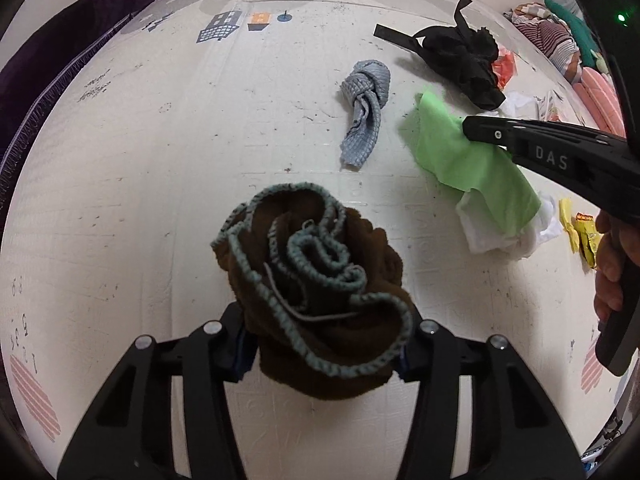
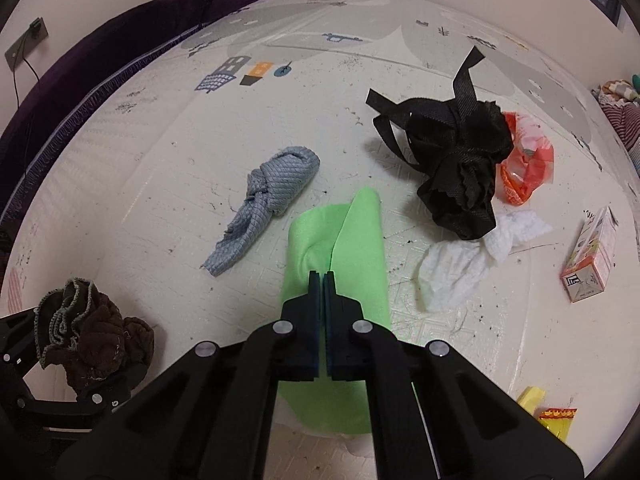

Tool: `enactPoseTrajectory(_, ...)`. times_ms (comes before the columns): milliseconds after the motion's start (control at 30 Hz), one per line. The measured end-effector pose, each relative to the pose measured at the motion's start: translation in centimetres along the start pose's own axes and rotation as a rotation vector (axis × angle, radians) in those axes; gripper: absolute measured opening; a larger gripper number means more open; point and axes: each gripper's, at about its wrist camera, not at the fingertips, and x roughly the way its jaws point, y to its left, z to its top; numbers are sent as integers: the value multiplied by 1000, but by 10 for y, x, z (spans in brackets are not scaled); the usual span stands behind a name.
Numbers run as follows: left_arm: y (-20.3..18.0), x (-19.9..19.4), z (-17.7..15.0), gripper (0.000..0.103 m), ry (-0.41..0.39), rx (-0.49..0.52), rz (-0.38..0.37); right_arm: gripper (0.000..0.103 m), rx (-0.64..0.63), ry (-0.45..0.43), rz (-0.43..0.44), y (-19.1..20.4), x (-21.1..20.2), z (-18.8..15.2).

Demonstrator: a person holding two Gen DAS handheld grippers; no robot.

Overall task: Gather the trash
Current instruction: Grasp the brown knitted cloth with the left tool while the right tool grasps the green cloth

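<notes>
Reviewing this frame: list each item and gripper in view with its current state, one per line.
left gripper: shut on the brown cloth
brown cloth: bunched, held
right gripper: shut on the green cloth
green cloth: folded, pinched
grey cloth: knotted, lying free on the mat
black strap bundle: crumpled, untouched
white tissue: crumpled, on the mat
small carton: lying on its side

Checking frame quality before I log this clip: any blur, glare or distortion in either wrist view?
Left wrist view: strong fisheye bending with dark corners; the brown cloth in the left gripper is sharp; a green indicator light glows at top right. Right wrist view: same barrel distortion; the green cloth in the right gripper looks bright, nearly washed out; even indoor light, soft shadows, no motion blur.
</notes>
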Motion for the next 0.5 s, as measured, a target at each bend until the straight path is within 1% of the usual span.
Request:
enactPoseTrajectory(100, 2, -16, -1, 51, -16, -15, 16, 1, -12, -17, 19, 5, -19, 2)
enactPoseTrajectory(267, 5, -50, -8, 51, -43, -48, 48, 1, -34, -41, 77, 19, -60, 4)
enactPoseTrajectory(500, 12, -102, -34, 51, -76, -127, 100, 1, -95, -59, 174, 48, -117, -1)
